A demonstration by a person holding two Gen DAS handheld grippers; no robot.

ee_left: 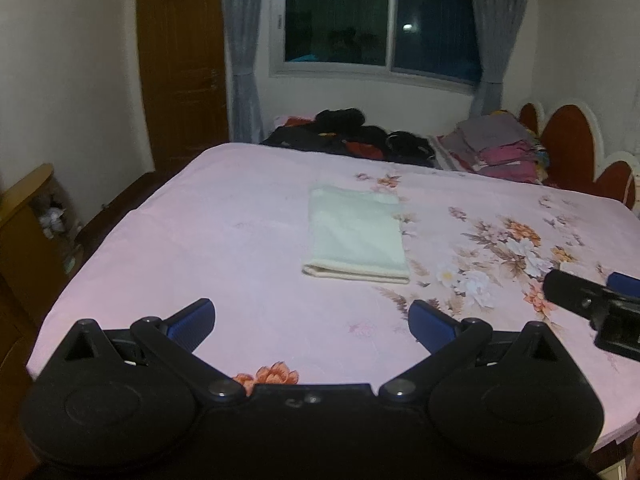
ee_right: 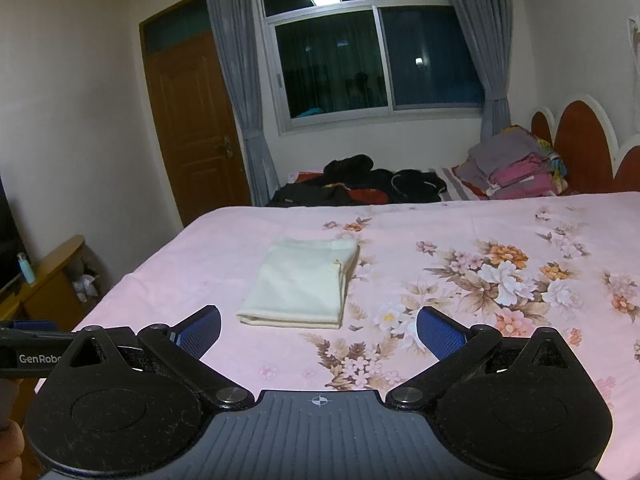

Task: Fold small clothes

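A small cream garment (ee_left: 356,234) lies folded into a neat rectangle in the middle of the pink floral bed sheet (ee_left: 200,240); it also shows in the right wrist view (ee_right: 302,282). My left gripper (ee_left: 312,322) is open and empty, held above the near edge of the bed, short of the garment. My right gripper (ee_right: 318,332) is open and empty, also short of the garment and to its right. The right gripper shows at the right edge of the left wrist view (ee_left: 592,300).
A pile of dark clothes (ee_right: 360,186) and a stack of folded grey and pink clothes (ee_right: 516,170) lie at the far side of the bed by the red headboard (ee_right: 580,140). A wooden door (ee_right: 192,120) and a low wooden shelf (ee_right: 52,284) stand at the left.
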